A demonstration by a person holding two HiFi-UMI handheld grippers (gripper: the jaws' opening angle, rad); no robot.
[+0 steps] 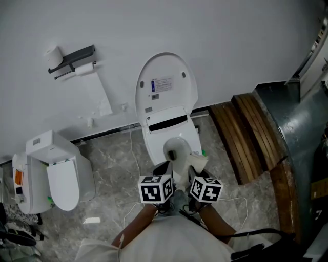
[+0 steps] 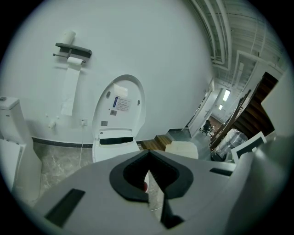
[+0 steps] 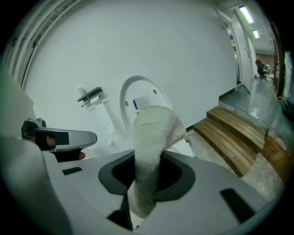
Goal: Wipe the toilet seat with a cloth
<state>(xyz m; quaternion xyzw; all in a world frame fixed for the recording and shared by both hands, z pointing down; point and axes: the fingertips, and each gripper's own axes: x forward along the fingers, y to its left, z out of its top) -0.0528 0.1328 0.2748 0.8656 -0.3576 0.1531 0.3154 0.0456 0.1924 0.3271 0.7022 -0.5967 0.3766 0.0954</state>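
The right gripper point(image 3: 142, 193) has its jaws clamped on a white cloth point(image 3: 154, 137), the free end bunched ahead of them for wiping the toilet seat point(image 1: 154, 144) just beyond. The left gripper point(image 2: 149, 183) waits alongside, jaws pressed together and empty. The lid point(image 1: 166, 84) stands raised.

Your head view is softly, evenly lit, with faint shadows on the white wall point(image 1: 215, 46). Both gripper views bend into black fisheye corners, blurring nearest the lens. The right one's ceiling light point(image 3: 245, 13) glares at one o'clock.
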